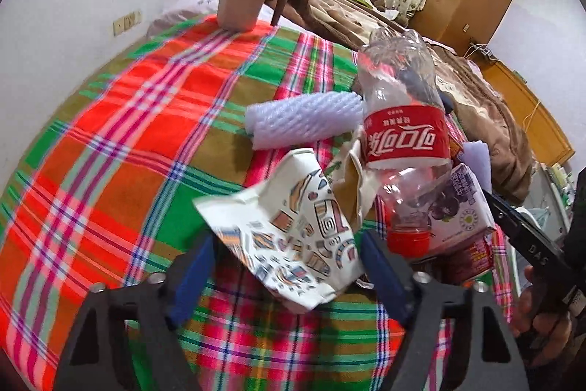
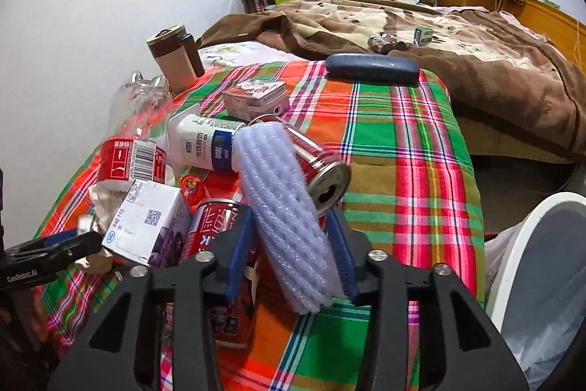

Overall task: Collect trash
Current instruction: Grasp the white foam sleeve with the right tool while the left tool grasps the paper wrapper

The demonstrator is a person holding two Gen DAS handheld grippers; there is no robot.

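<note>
A bedroom is seen, w/ a plaid cloth [image 1: 110, 141] spread over a table at the foot of a bed under a brown blanket [image 2: 457, 61]. Trash is heaped on the cloth: a clear cola bottle [image 1: 403, 134], a purple juice carton [image 1: 465, 207], a white yogurt bottle [image 2: 205, 143], red cans and a pink carton [image 2: 256, 98]. A crumpled patterned paper [image 1: 293, 240] is framed by the left gripper [image 1: 289, 266]; jaws stand wide, pads approx. at the paper's edges, contact cannot be told. A white foam net sleeve [image 2: 289, 218] is pinched between the right gripper's [image 2: 293, 251] blue pads, jaws closed in on it, above a red can [image 2: 227, 281]. A lined bin [image 2: 542, 281] is seen at right.
</note>
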